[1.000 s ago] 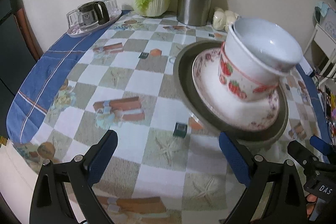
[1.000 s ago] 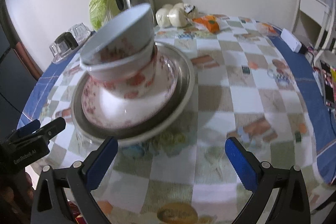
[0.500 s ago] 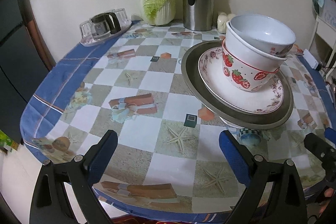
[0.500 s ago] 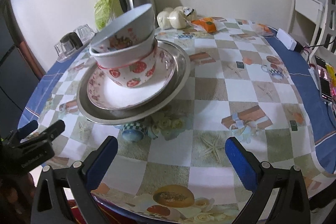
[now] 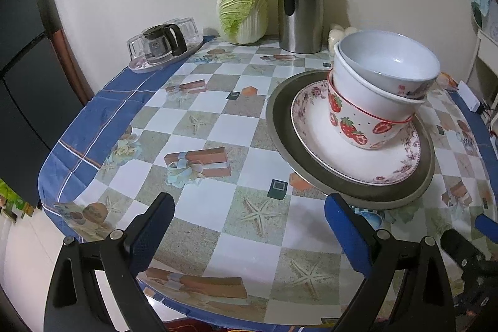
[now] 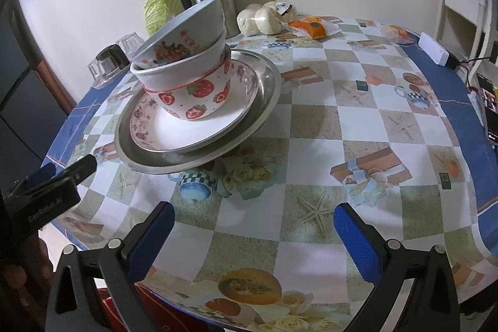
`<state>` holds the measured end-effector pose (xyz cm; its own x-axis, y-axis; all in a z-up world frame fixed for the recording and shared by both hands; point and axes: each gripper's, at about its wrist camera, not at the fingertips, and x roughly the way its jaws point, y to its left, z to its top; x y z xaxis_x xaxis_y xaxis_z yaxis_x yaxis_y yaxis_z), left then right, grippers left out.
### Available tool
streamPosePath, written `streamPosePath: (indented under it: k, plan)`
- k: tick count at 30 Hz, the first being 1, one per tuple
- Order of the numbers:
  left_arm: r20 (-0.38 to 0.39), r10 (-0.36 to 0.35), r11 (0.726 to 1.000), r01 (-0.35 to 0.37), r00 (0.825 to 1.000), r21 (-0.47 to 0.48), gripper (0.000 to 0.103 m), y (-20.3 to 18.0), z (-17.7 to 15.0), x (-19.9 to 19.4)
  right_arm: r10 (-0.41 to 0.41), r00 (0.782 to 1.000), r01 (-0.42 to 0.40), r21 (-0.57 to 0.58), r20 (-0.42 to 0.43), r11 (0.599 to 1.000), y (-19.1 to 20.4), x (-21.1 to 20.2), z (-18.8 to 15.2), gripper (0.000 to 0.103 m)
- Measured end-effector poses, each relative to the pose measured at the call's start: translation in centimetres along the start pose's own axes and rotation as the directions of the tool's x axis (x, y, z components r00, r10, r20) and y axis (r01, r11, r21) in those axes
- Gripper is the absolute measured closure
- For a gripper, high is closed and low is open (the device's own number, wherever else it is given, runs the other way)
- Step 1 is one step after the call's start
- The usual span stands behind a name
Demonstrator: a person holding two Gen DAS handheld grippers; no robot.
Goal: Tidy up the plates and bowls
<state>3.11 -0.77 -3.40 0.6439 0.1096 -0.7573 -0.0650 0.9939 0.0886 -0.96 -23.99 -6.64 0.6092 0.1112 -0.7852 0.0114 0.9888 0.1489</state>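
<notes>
Both grippers have drawn back from the stack since a second ago, so the dishes sit farther off and more of the table edge shows.

Left wrist view: the left gripper (image 5: 247, 218) hangs above the near edge of the round table with its checked, blue-bordered cloth (image 5: 102, 111), jaws spread wide and holding nothing. Ahead and to the right, the grey metal round tray (image 5: 401, 195) carries the white floral-rimmed plate (image 5: 351, 164); on that stands the white strawberry-print bowl (image 5: 354, 114), with the pale blue-white bowl (image 5: 386, 64) nested in it and tilted. Behind stand a steel thermos jug with black handle (image 5: 300, 10), a green napa cabbage (image 5: 244, 10) and a clear tray of glasses with a small dark pot (image 5: 165, 44). No writing is readable.

Right wrist view: the right gripper (image 6: 253, 224) also hovers over the near edge, jaws wide apart and empty. The same stack lies ahead to the left, the tray looking tilted up at its far side. At the left edge, the other gripper's black body bears pale lettering, roughly "GenRobot.AI". White buns in clear wrap (image 6: 264, 17) and an orange packet (image 6: 312, 27) lie by the wall.
</notes>
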Motion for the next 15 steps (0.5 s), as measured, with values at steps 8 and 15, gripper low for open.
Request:
streamPosePath:
  k: [8, 15]
  plan:
    - [-0.002, -0.039, 0.999, 0.039, 0.999, -0.006, 0.006, 0.8, -0.2, -0.2, -0.037, 0.999, 0.037, 0.002, 0.016, 0.999, 0.2, -0.1, 0.2, 0.0]
    - [-0.03, -0.085, 0.996, 0.085, 0.996, -0.016, 0.006, 2.0, -0.4, 0.7, -0.076, 0.997, 0.076, -0.026, 0.016, 0.997, 1.7, 0.3, 0.3, 0.0]
